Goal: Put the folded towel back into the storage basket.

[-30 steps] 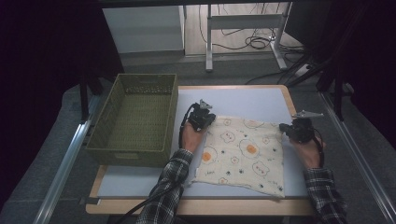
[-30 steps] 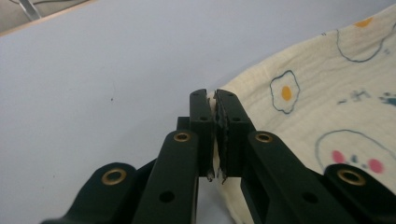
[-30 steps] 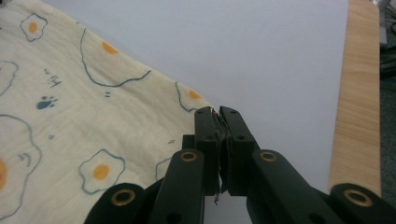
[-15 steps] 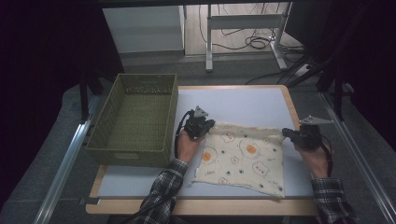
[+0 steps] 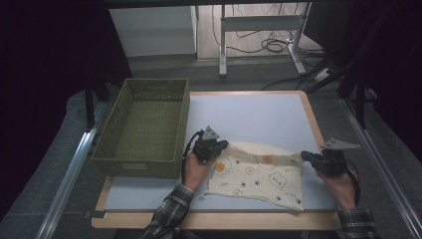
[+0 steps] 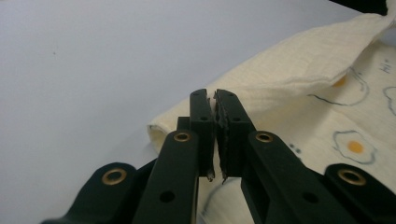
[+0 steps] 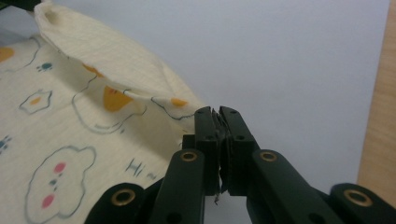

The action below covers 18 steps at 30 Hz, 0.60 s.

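- The cloth (image 5: 256,174) is spread on the surface (image 5: 259,117), its far edge lifted and folded toward the near side.
- The left gripper (image 6: 215,122) is clamped on the cloth's far left corner; a thin layer of fabric is seen pinched between its jaws.
- The right gripper (image 7: 219,122) is closed on the far right corner, the cloth hanging away to the left of its jaws.
- The cloth is judged light, soft and limp: it sags between the two grips and will drape, not hold a shape.
- Corners are judged the best hold; an even pull should keep the fold straight.
- A basket (image 5: 144,127) stands beside the left gripper.
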Tool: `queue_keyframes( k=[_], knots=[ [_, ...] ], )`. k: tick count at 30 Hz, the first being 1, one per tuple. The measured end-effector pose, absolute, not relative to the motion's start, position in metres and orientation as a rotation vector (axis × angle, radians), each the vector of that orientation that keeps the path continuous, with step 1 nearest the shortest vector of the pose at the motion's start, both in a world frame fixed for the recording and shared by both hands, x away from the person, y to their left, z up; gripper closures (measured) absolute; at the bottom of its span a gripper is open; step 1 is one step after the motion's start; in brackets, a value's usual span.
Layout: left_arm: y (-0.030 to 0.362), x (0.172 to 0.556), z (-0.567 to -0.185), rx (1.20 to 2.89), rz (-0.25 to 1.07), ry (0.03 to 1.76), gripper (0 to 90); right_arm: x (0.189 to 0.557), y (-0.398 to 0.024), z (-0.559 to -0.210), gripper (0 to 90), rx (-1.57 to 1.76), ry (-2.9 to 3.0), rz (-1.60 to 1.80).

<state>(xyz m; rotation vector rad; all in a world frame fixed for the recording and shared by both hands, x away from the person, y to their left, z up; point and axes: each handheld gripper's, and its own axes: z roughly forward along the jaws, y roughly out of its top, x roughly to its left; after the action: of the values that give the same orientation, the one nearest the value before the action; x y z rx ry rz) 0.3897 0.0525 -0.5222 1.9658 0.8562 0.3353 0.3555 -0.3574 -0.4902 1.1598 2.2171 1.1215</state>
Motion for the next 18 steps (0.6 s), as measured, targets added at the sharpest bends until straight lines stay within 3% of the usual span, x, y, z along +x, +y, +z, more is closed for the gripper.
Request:
queue_keyframes(
  k=[18],
  knots=[
    [0.068, 0.338, -0.525, 1.929, 0.303, 0.821, 86.1, 0.292, -0.350, -0.495, 86.7, 1.066, 2.248, 1.187]
  ],
)
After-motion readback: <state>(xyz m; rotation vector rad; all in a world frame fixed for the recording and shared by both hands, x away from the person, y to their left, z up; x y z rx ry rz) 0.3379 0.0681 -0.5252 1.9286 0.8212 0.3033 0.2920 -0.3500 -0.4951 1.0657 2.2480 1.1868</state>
